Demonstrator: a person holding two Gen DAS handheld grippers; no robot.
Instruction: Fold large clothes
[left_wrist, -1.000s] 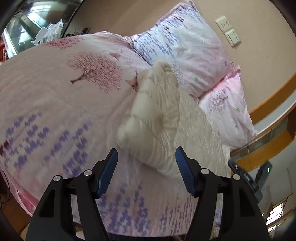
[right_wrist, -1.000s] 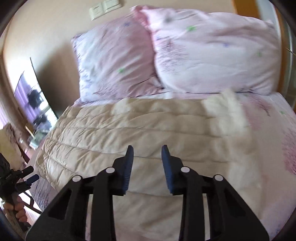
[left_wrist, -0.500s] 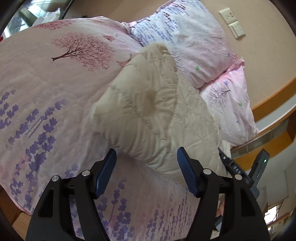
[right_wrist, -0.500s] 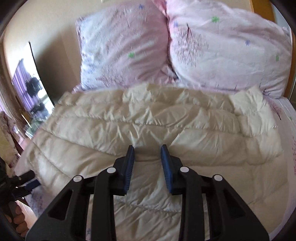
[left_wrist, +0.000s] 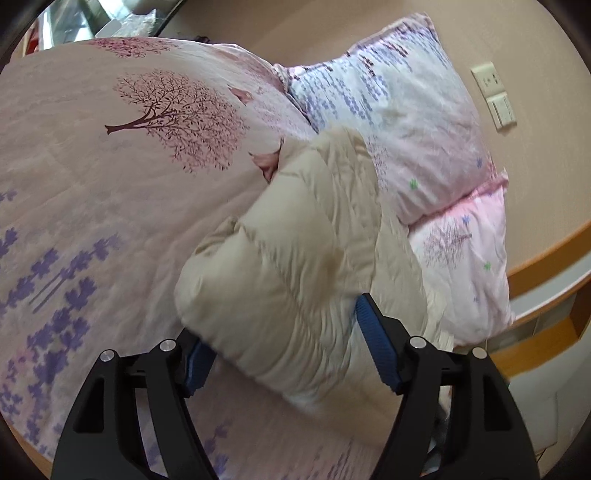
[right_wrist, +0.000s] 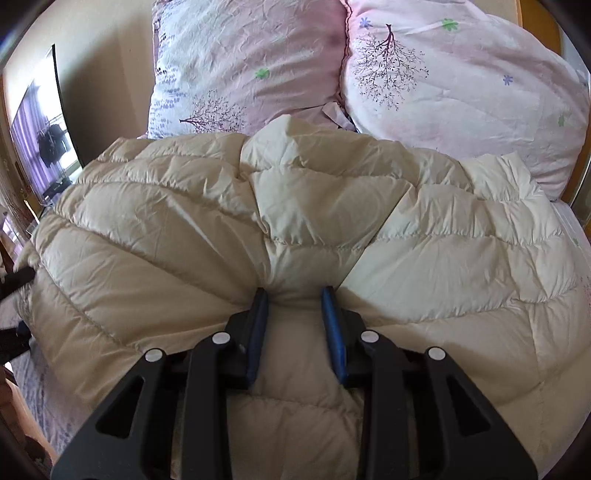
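A cream quilted down jacket (right_wrist: 332, 221) lies spread on a bed with a pink floral bedcover (left_wrist: 110, 192), just in front of two pink floral pillows (right_wrist: 461, 85) that lean against the beige wall.

The right gripper (right_wrist: 297, 306) points down into the middle of the jacket. Its blue pads (right_wrist: 258, 325) stand close together, and a fold of the cream fabric is bunched between them and pressed from both sides, with creases that run out from this place.

In the left wrist view, the left gripper (left_wrist: 284, 345) has its jaws spread wide; they have just been opening further. A puffy folded end of the jacket (left_wrist: 295, 266) sits between the two blue pads (left_wrist: 376, 347). The right pad is beside the fabric and the left pad is partly hidden under the edge, but I cannot see that they squeeze it.
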